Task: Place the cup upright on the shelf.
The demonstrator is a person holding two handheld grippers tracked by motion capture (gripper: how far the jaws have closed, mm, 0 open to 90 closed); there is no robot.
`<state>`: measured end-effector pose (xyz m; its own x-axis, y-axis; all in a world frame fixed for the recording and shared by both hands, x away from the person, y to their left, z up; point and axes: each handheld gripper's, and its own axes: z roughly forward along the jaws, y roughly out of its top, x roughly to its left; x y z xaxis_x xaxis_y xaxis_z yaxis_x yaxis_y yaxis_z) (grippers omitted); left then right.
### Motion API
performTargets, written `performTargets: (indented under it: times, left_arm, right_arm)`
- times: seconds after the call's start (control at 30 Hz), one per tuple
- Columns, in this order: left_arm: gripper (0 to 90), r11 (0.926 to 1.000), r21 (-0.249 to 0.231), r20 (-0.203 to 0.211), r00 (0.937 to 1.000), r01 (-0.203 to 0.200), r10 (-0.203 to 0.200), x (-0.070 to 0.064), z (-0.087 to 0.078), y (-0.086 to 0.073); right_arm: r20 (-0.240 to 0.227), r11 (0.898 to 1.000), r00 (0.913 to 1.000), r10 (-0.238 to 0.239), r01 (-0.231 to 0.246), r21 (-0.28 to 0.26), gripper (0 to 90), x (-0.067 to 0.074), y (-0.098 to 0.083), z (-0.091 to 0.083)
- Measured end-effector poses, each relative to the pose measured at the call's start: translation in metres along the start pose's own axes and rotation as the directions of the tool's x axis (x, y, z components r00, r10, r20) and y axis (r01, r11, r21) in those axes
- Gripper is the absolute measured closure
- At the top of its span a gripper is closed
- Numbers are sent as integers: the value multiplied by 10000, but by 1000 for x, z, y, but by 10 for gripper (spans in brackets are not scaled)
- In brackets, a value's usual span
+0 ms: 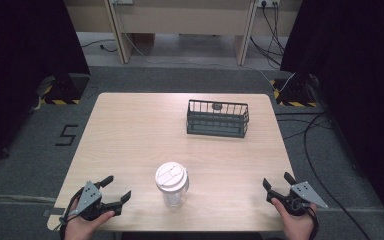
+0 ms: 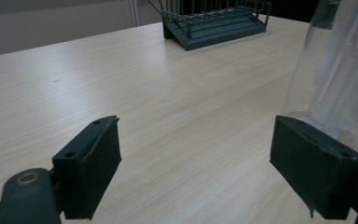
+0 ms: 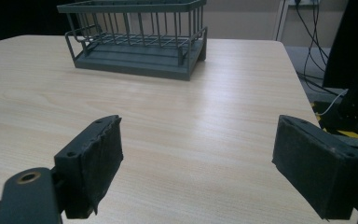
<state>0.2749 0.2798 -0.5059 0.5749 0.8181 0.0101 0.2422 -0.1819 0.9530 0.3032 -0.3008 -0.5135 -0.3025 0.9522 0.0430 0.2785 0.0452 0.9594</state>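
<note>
The clear lidded cup (image 1: 171,184) is standing between the two grippers, just right of the left gripper (image 1: 117,190), whose jaws are gaping wide, probably readying to clasp it. The right gripper (image 1: 277,182) is likewise spread, facing the wire basket (image 3: 135,37) well ahead, possibly the cup's destination.

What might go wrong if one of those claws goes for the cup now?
The clear cup with its white lid stands tall and looks light, so a nudge from the open left gripper could tip it before the jaws close. It also sits near the table's front edge and might be pushed off. Squeezing hard could crush the thin plastic or pop the lid.
</note>
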Motion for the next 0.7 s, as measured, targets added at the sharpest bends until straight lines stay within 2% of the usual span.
performTargets:
  times: [0.17,0.27,0.47,0.53,0.7]
  left_arm:
    - [154,9996,-267,501,9987,24,-11,-14,7,4]
    - [153,9995,-302,829,9966,16,9,-23,13,6]
    - [153,9984,-370,1125,9926,-419,458,-42,27,13]
    - [153,9971,-351,1237,9897,-681,719,-46,32,14]
    - [152,9975,-391,1754,9823,-596,656,-56,42,16]
  right_arm:
    - [18,10000,10000,17,-17,-1,164,0,0,0]
    - [17,9999,9999,-130,129,59,166,1,0,0]
    - [1,9999,9999,-127,127,101,171,2,0,1]
    - [23,9998,9998,-178,178,105,173,1,0,1]
    - [-15,9998,9999,-114,114,150,174,1,1,2]
